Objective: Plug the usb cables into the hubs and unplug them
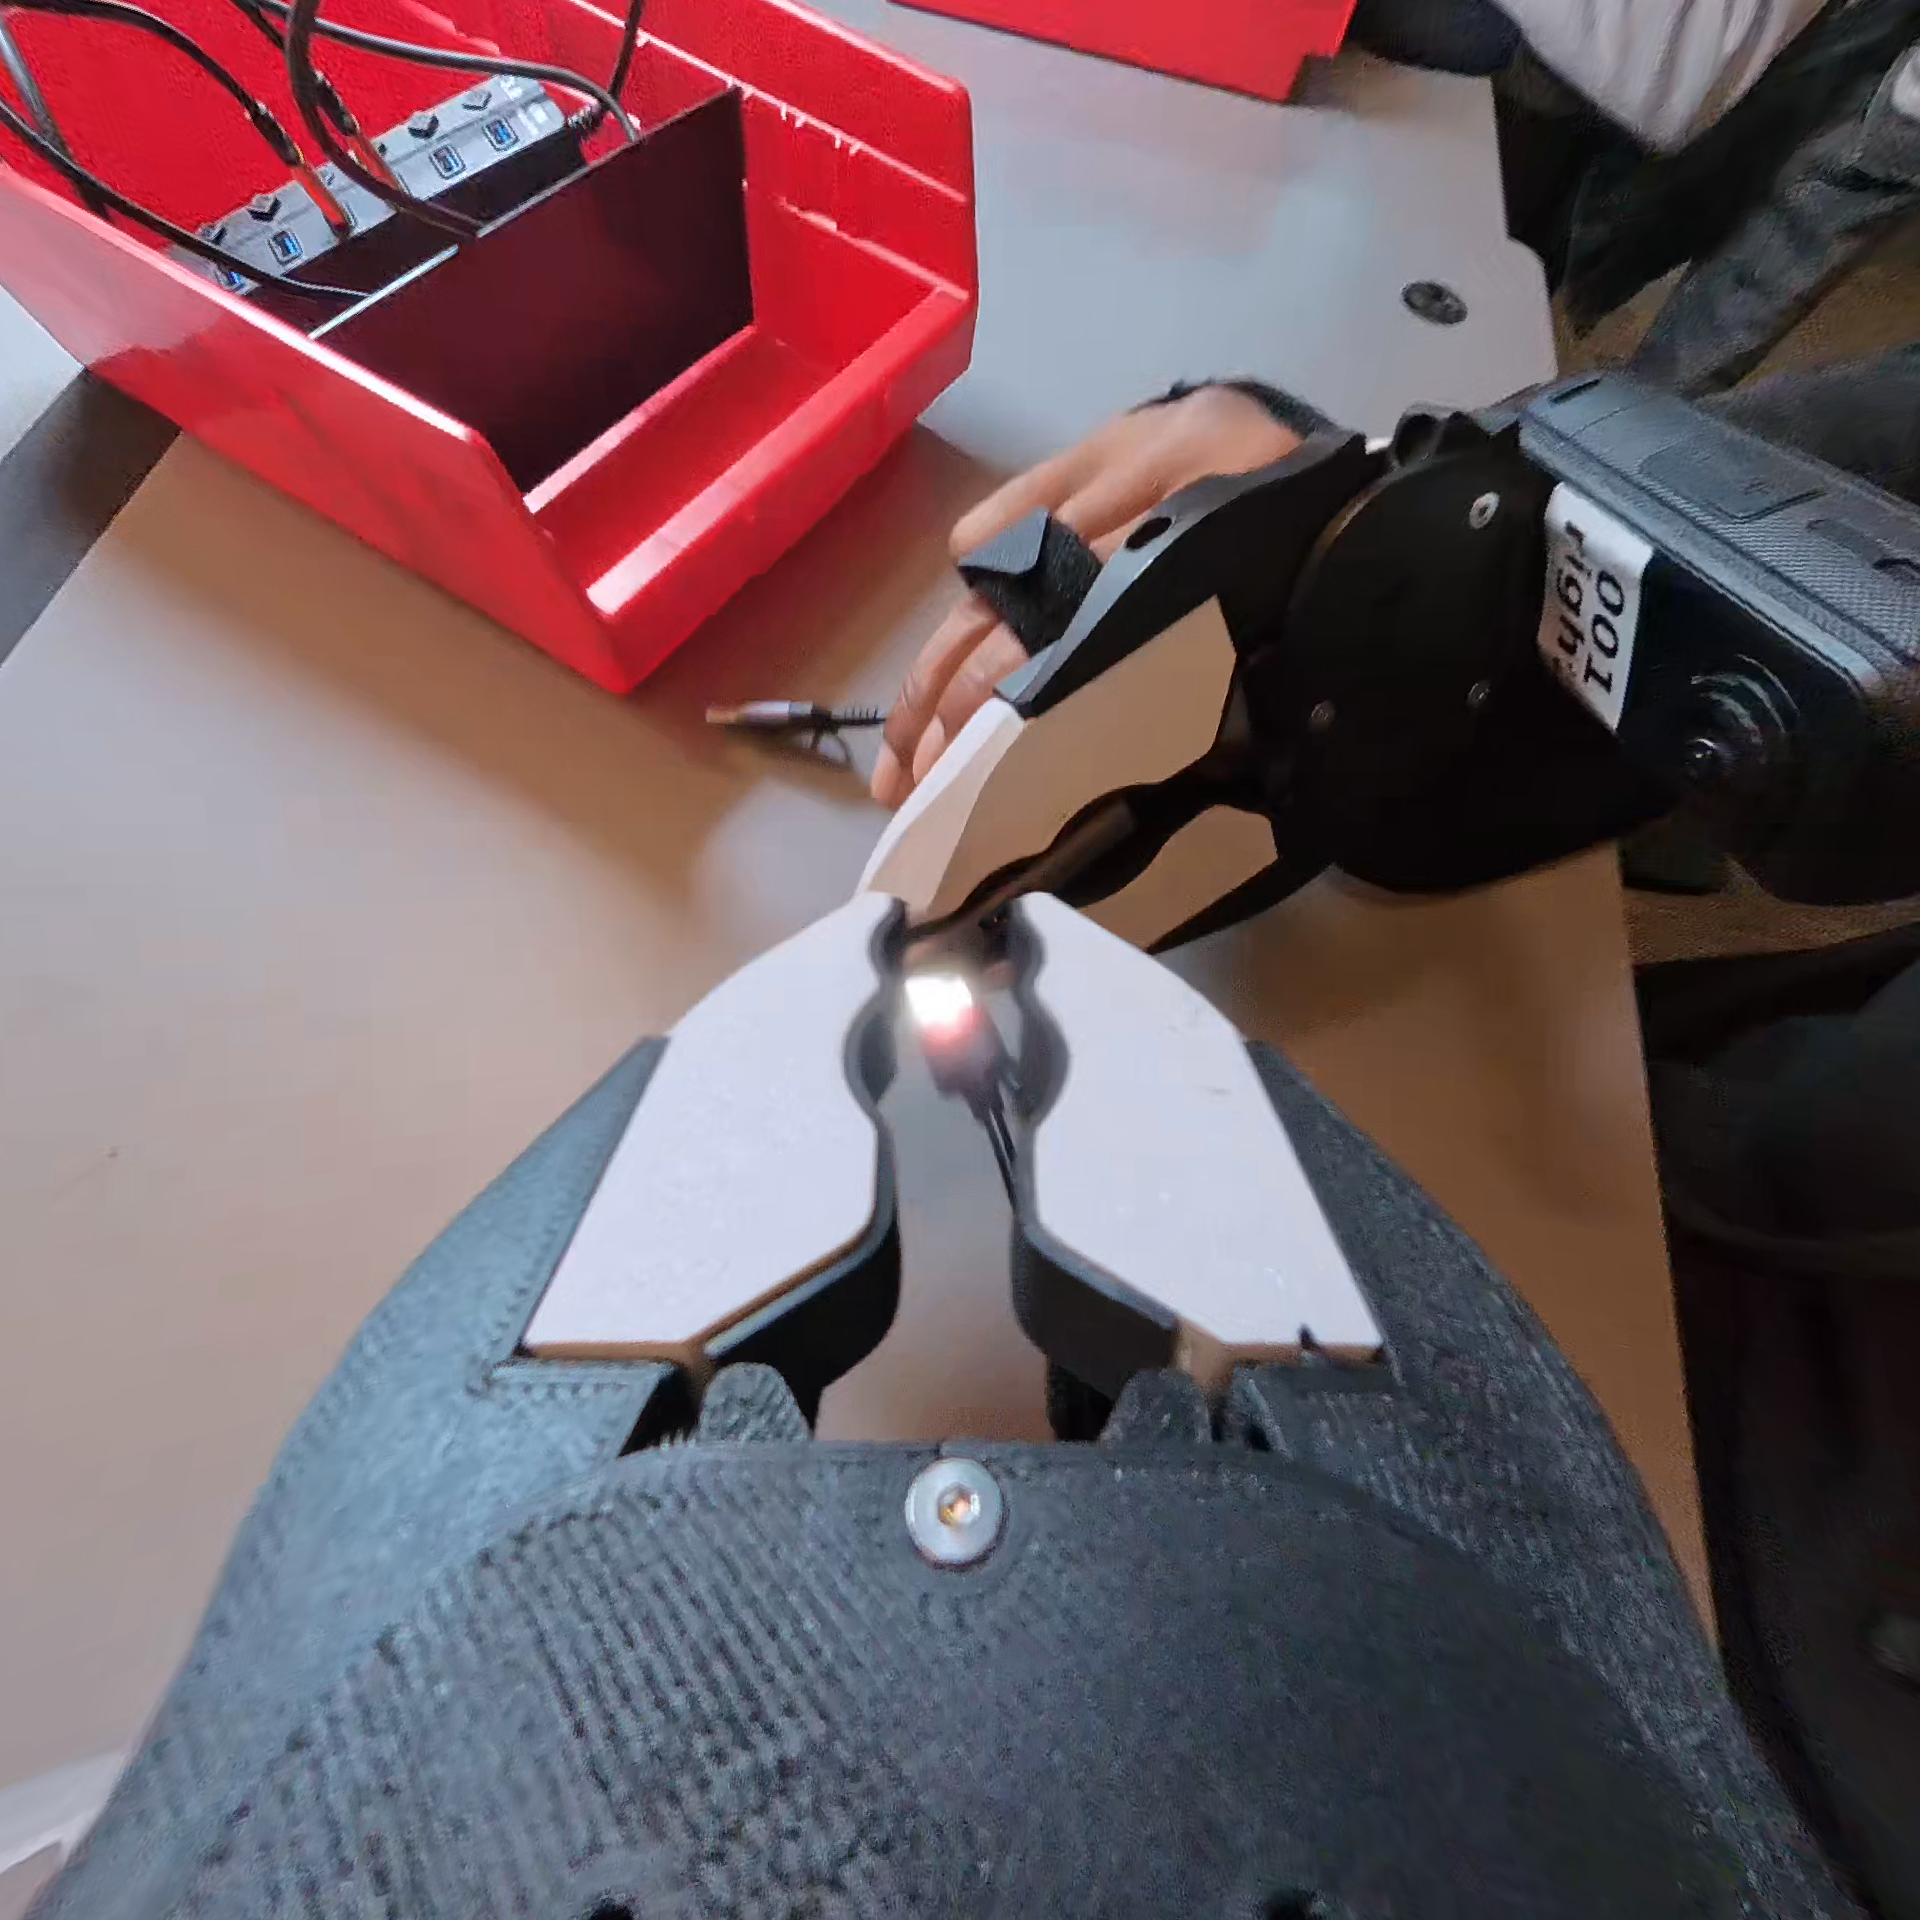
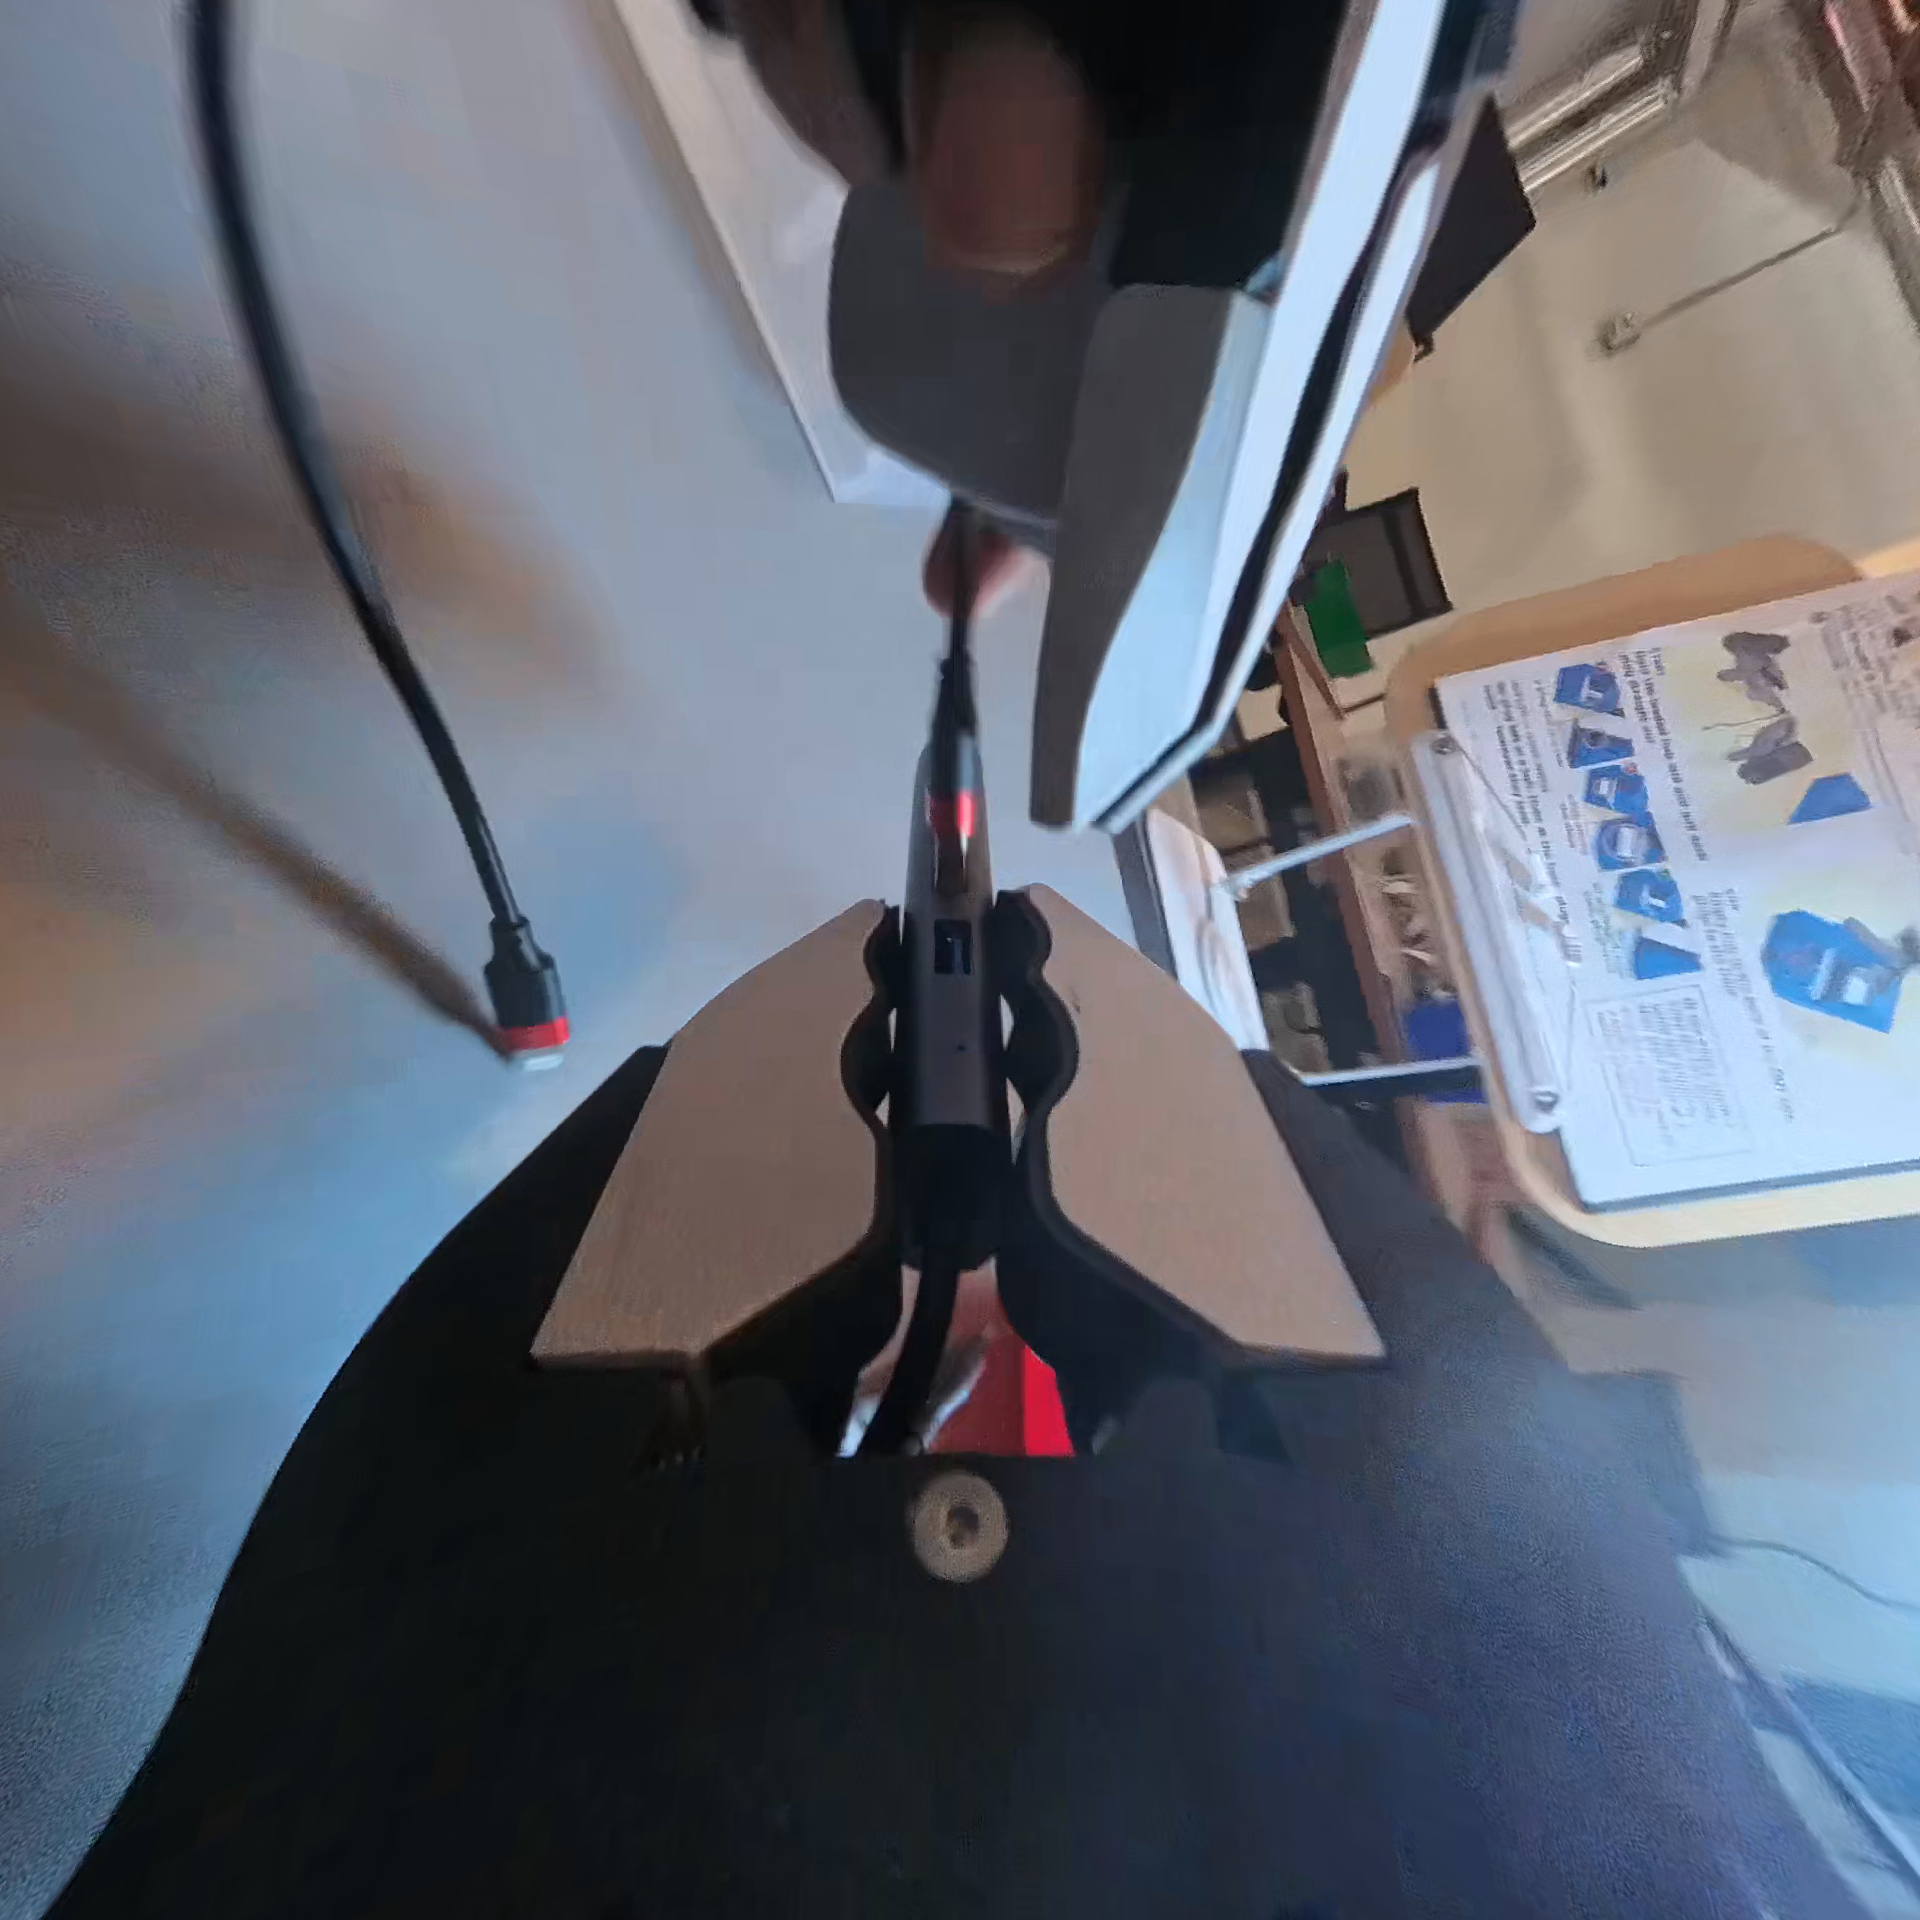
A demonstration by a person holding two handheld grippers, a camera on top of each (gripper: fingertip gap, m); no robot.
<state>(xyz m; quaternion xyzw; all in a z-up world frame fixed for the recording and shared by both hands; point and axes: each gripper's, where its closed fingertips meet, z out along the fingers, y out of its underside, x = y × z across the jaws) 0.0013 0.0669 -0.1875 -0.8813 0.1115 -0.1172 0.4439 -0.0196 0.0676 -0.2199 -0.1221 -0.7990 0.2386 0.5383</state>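
My left gripper (image 1: 951,914) is shut on a USB plug (image 1: 940,1008) with a shiny metal tip and a red band. Its cable runs back between the fingers. My right gripper (image 2: 940,904) is shut on a slim dark hub (image 2: 940,1029), held lengthwise. The same plug (image 2: 951,816) meets the hub's far end, and I cannot tell how deep it sits. In the left wrist view the right gripper (image 1: 940,821) comes in from the right, tip to tip with mine. The left gripper's finger (image 2: 1132,582) looms at the top of the right wrist view.
A red bin (image 1: 499,468) at the back left holds grey hubs (image 1: 416,177) with black cables plugged in. A loose plug (image 1: 774,717) lies on the brown table by a person's hand (image 1: 1091,488). Another red-banded cable end (image 2: 528,1013) hangs at left. A printed sheet (image 2: 1714,883) lies at right.
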